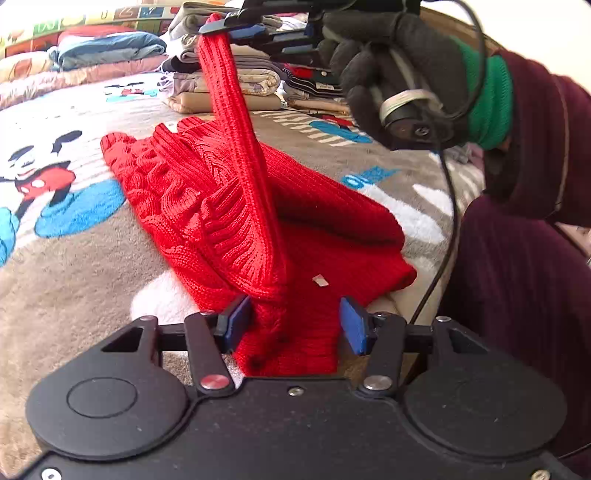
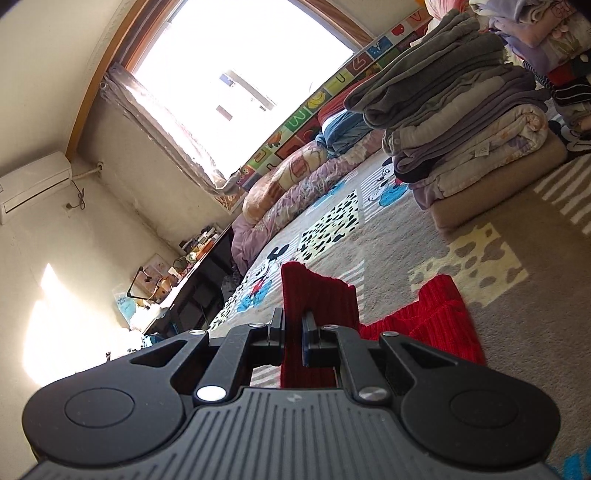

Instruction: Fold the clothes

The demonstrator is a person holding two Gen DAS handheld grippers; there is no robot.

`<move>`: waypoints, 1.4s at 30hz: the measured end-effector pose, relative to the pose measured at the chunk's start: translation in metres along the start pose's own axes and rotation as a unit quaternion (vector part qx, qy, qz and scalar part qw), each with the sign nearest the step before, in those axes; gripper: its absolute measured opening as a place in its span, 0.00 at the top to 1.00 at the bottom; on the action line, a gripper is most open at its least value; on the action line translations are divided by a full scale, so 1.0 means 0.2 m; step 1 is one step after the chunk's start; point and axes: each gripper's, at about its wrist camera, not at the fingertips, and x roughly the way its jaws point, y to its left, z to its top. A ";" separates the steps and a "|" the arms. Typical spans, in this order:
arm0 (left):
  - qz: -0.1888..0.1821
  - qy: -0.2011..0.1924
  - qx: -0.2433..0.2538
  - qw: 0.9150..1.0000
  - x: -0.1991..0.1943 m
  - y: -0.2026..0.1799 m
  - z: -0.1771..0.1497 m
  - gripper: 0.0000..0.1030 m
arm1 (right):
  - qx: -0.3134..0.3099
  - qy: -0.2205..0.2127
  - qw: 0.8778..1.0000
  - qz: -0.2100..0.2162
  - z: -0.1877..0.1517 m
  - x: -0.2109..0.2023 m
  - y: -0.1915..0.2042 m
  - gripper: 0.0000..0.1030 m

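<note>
A red knitted sweater [image 1: 177, 199] lies bunched on a cartoon-print blanket [image 1: 74, 280]. One sleeve [image 1: 236, 129] is pulled straight up from it. At the top of the left wrist view my right gripper [image 1: 229, 27], held by a gloved hand [image 1: 388, 66], is shut on the sleeve's cuff. In the right wrist view that gripper [image 2: 293, 328] pinches the red sleeve [image 2: 317, 295], and more of the sweater [image 2: 439, 317] lies to the right on the blanket. My left gripper [image 1: 295, 325] is open at the sweater's near edge, with red fabric lying between its blue pads [image 1: 352, 325].
Stacks of folded clothes [image 1: 229, 77] [image 2: 461, 122] stand at the far side of the blanket. Rolled quilts [image 2: 295, 184] line the wall under a window. A cluttered desk [image 2: 192, 288] stands past the bed's edge. A cable [image 1: 448, 206] hangs by the person's dark red sleeve [image 1: 517, 277].
</note>
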 end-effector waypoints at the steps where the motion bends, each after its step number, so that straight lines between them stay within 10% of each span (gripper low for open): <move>1: -0.007 -0.001 -0.008 1.000 0.00 0.02 0.00 0.50 | -0.003 0.006 1.000 -0.004 0.00 0.04 0.00 0.90; 22: -0.076 -0.011 -0.118 0.990 -0.01 0.18 0.00 0.48 | -0.084 0.116 0.983 -0.115 -0.18 0.63 0.04 0.90; 33: -0.055 -0.005 -0.094 0.994 -0.05 0.13 0.00 0.41 | -0.105 0.077 0.990 -0.047 -0.09 0.35 0.09 0.64; 42: -0.016 -0.102 -0.053 0.993 -0.24 0.10 0.05 0.41 | -0.284 0.154 0.946 -0.025 -0.34 -0.03 0.23 0.64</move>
